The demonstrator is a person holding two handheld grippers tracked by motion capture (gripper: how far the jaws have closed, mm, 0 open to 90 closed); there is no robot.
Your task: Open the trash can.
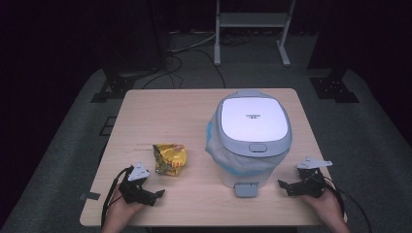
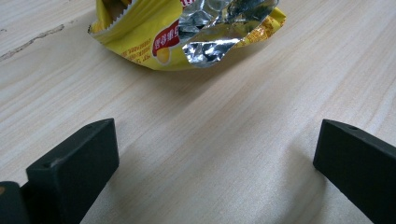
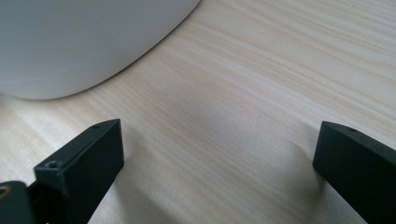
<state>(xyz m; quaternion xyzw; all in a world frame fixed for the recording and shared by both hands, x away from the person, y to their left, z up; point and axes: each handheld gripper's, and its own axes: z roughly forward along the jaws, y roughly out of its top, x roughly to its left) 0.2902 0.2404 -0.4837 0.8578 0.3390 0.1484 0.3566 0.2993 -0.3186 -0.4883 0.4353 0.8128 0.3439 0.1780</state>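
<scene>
Snack bag lies left of bin on table.

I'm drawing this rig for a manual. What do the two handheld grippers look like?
Both are black. The left gripper and right gripper each carry a light grey three-cornered plate on top and trail a black cable. Each gripper's own view shows two blocky matte black jaws, each with a small hole near its tip. No sleeves are visible.

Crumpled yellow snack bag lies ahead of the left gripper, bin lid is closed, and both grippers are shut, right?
Not quite: both grippers are open. The left gripper and right gripper views show jaws wide apart over bare table. The yellow snack bag and closed bin lid are as stated.
</scene>
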